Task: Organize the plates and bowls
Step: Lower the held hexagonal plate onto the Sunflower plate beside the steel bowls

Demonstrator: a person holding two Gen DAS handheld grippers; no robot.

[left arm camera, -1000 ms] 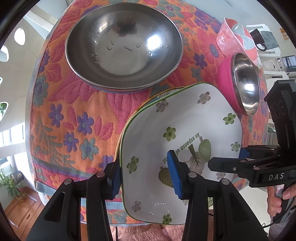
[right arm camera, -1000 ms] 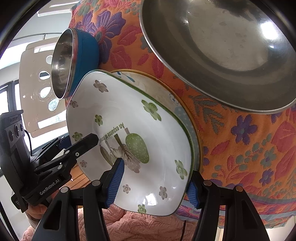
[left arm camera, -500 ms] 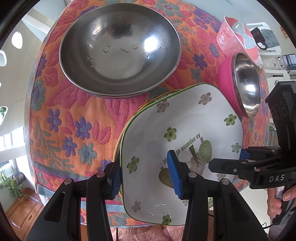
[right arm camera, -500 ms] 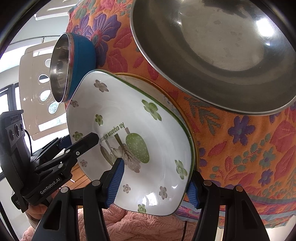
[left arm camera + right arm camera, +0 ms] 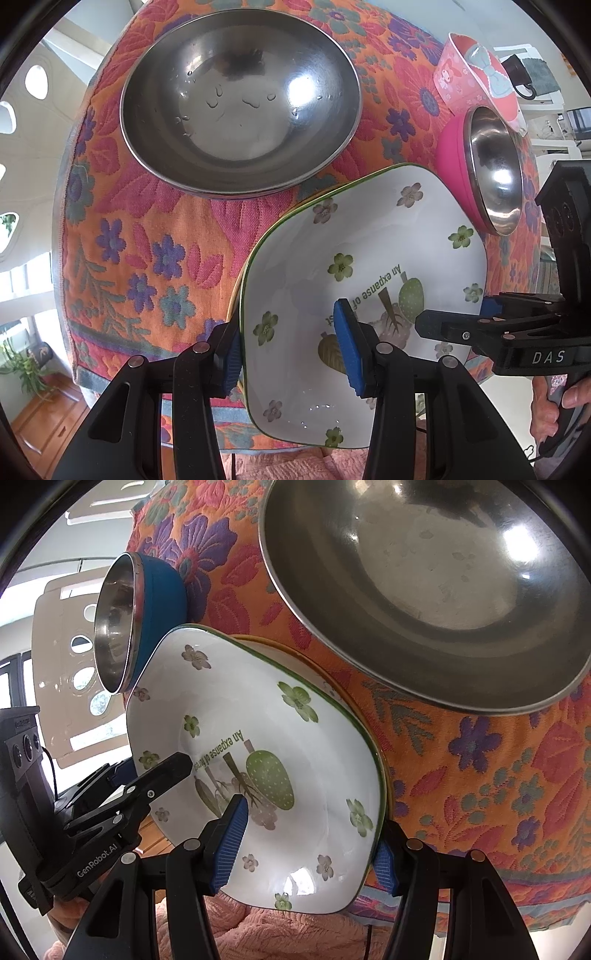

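Observation:
A white square plate (image 5: 369, 240) (image 5: 240, 686) with green flowers lies on a yellow-rimmed plate (image 5: 314, 195) (image 5: 295, 653) at the near table edge. My left gripper (image 5: 290, 350) straddles its left rim, one blue pad outside and one inside, shut on it. My right gripper (image 5: 306, 849) clamps the opposite rim the same way. Each view shows the other gripper's finger (image 5: 461, 328) (image 5: 162, 775) lying over the plate. A large steel bowl (image 5: 240, 99) (image 5: 424, 572) sits behind the plates.
A pink steel-lined bowl (image 5: 450, 162) and a pink cup (image 5: 465, 81) stand right of the plates. A blue steel-lined bowl (image 5: 159, 602) stands on their other side. The floral tablecloth (image 5: 147, 258) drops off at the near edge. A hand (image 5: 554, 398) holds the right gripper.
Both grippers keep the same hold on the white plate. The views have only drifted slightly against the steel bowl.

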